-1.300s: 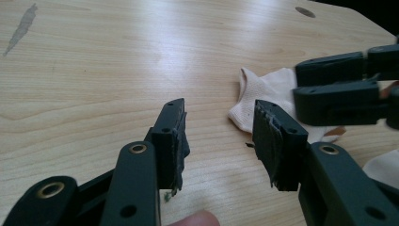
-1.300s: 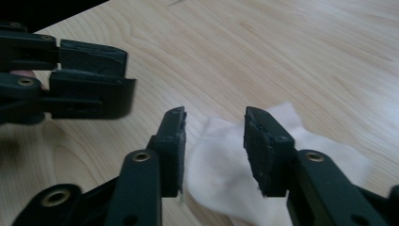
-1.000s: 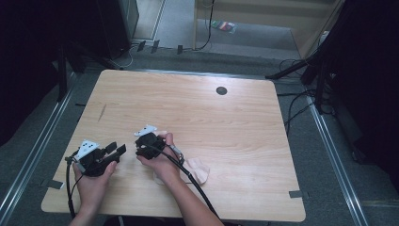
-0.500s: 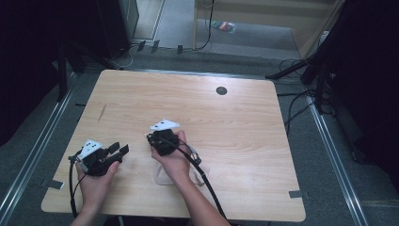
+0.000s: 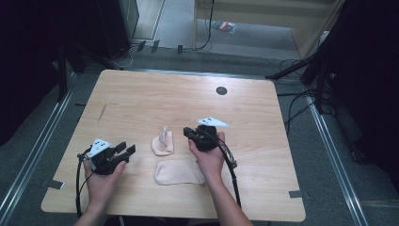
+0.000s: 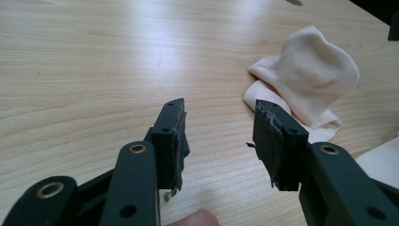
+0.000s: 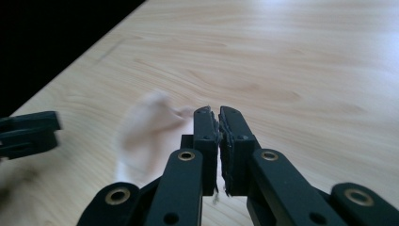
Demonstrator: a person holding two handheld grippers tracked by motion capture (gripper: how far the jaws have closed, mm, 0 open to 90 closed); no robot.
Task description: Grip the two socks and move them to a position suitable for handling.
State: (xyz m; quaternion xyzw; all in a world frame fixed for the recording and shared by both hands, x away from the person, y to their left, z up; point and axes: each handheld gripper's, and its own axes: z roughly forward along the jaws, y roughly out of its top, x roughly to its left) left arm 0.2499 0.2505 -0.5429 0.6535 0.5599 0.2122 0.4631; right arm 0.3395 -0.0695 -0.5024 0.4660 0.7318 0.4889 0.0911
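On bare unlettered table (image 5: 141, 94), two socks (image 5: 163, 141); left gripper (image 5: 123, 151) jaws apart, right gripper (image 5: 189, 132) jaws clenched empty.

In the right gripper view the bunched sock (image 7: 146, 134) is a motion-blurred smear, its lower part hidden behind the right tongs (image 7: 219, 117). In the left gripper view the flat sock (image 6: 383, 162) is cut off by the right edge.

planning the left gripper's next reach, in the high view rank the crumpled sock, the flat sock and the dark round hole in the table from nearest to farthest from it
From the left gripper, in the high view:
1. Crumpled sock, just to its right, bunched with its cuff standing up.
2. Flat sock, farther right and nearer the person, by the right hand; only a little farther than the first.
3. Dark round hole, far across the table.
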